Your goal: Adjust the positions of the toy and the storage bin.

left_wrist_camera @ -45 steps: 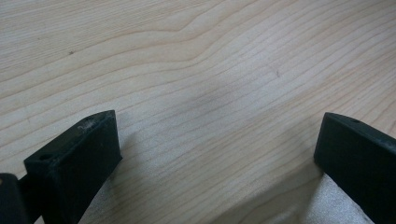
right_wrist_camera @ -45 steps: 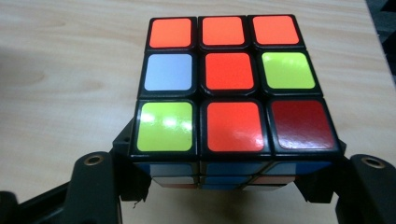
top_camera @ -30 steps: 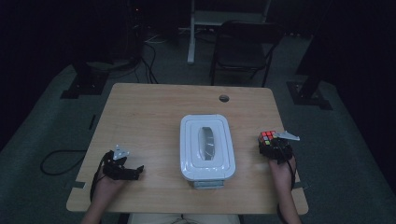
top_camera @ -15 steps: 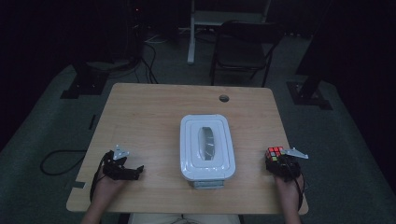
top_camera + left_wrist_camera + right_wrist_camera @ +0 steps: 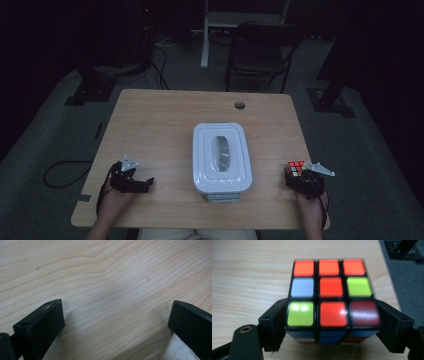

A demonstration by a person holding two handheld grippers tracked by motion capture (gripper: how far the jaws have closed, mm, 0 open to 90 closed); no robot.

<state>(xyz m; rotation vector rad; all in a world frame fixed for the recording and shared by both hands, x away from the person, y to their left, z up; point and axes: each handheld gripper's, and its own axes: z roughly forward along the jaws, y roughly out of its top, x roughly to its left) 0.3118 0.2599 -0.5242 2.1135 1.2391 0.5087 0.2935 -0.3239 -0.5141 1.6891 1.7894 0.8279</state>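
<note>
Left gripper (image 5: 141, 183) rests on the pale wooden table (image 5: 165, 125), jaws wide apart and empty. Right of the white lidded plastic box (image 5: 221, 170), near the table's edge, the right gripper (image 5: 332, 326) has just been opening its jaws around the multicoloured puzzle cube (image 5: 331, 293). Recommend withdrawing straight back so neither pad drags the cube.

Left gripper (image 5: 117, 322) aimed down at worktop (image 5: 105, 272), close up. Two black jaws rising from bottom corners, set wide apart, nothing between. Left jaw blocky, small hole on top face, pale scuff at tip. Right jaw cut off by frame edge. Light wood grain running in long diagonal lines, faint soft shadow mid-frame. Paler, finer-textured patches low by each jaw.
</note>
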